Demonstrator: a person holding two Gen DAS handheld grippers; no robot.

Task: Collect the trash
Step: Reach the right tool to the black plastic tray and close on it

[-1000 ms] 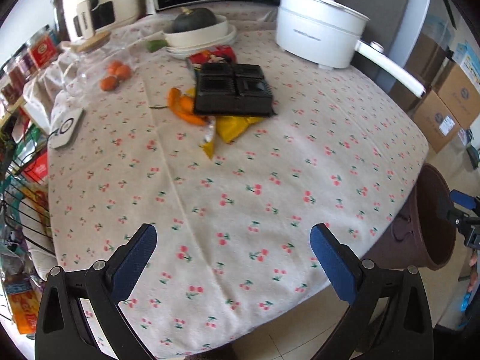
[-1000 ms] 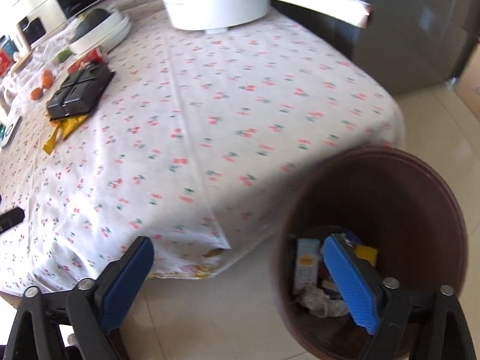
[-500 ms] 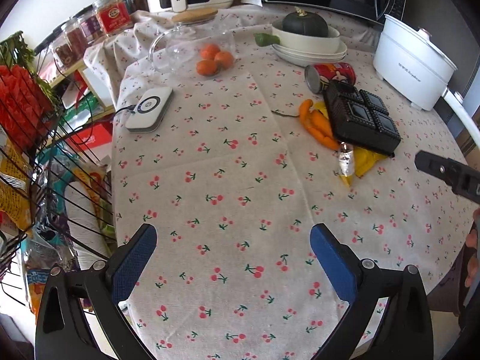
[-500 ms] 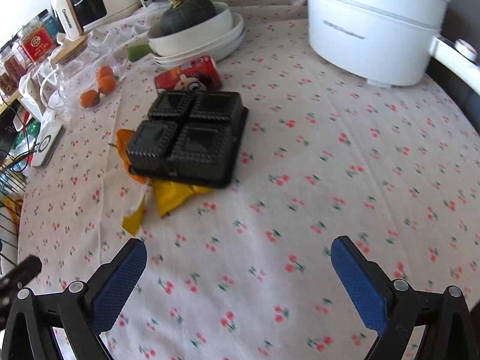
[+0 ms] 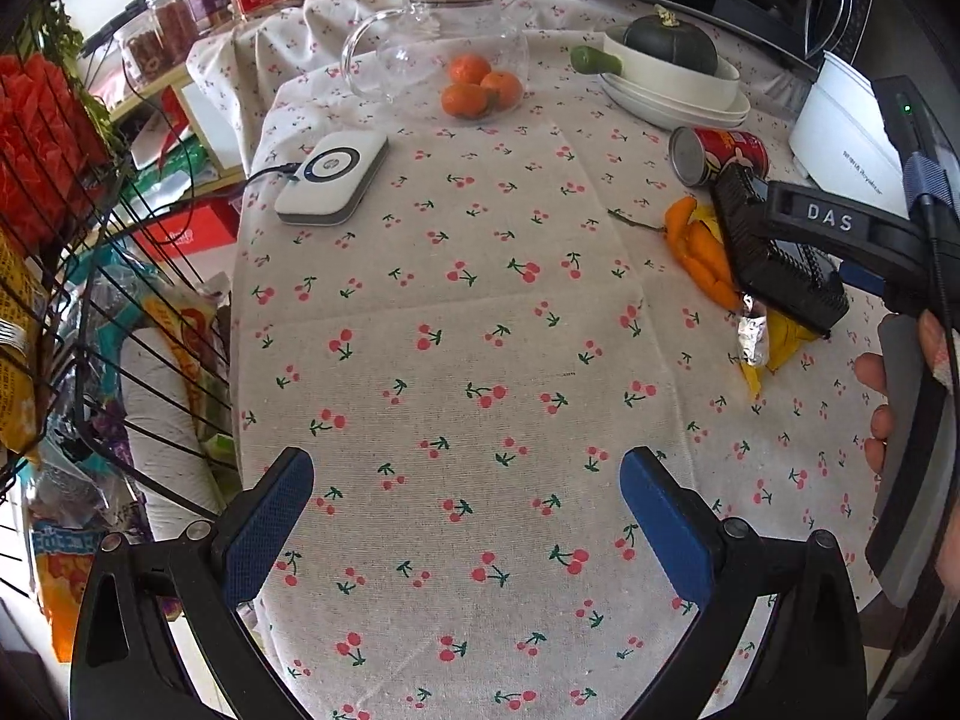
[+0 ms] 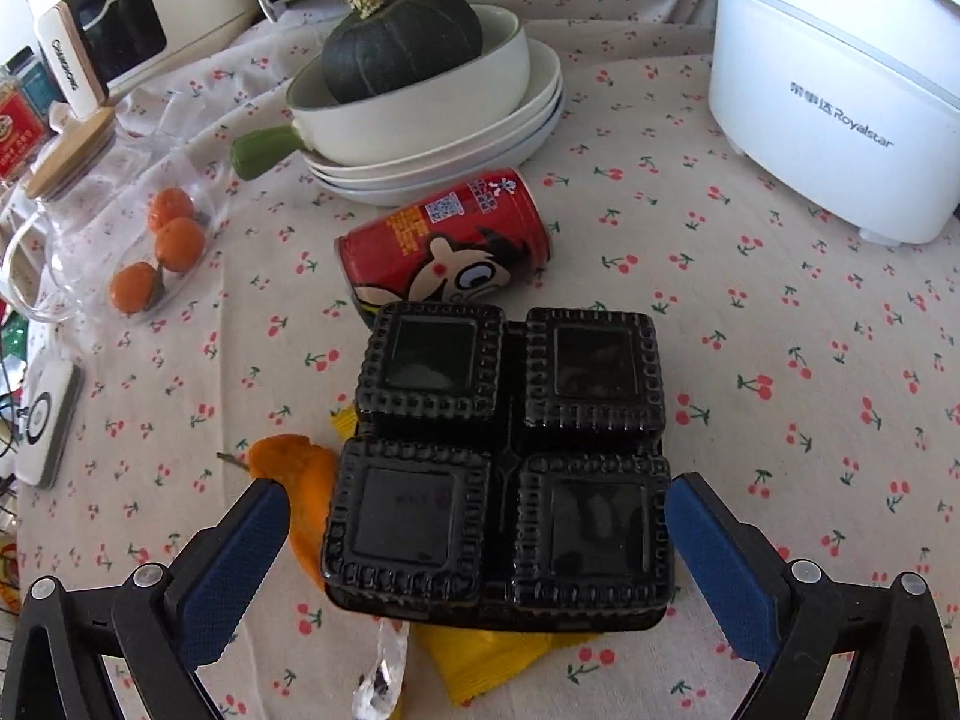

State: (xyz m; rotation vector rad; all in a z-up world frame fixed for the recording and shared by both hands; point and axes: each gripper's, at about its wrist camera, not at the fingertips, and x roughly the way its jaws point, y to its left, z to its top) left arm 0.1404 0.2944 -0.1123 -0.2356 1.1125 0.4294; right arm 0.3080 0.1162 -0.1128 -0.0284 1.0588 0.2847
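A black four-compartment plastic tray (image 6: 504, 468) lies upside down on the cherry-print tablecloth (image 6: 780, 360). It rests on an orange peel (image 6: 306, 486), a yellow wrapper (image 6: 486, 654) and a clear foil wrapper (image 6: 378, 678). Behind it a red drink can (image 6: 444, 246) lies on its side. My right gripper (image 6: 474, 498) is open, one finger on each side of the tray's near half. My left gripper (image 5: 468, 474) is open over bare cloth. In its view the tray (image 5: 774, 258), can (image 5: 720, 153) and peel (image 5: 702, 252) sit at the far right, under the right gripper's body (image 5: 840, 222).
A glass jug with tangerines (image 5: 474, 90) and a white charging pad (image 5: 333, 177) stand at the back left. A bowl holding a green squash (image 6: 408, 60) and a white electric pot (image 6: 840, 108) stand behind the can. A wire rack of packets (image 5: 90, 300) borders the table's left edge.
My right gripper has swung from above the brown bin to the table and closed in on the black tray. My left gripper has turned towards the table's left side.
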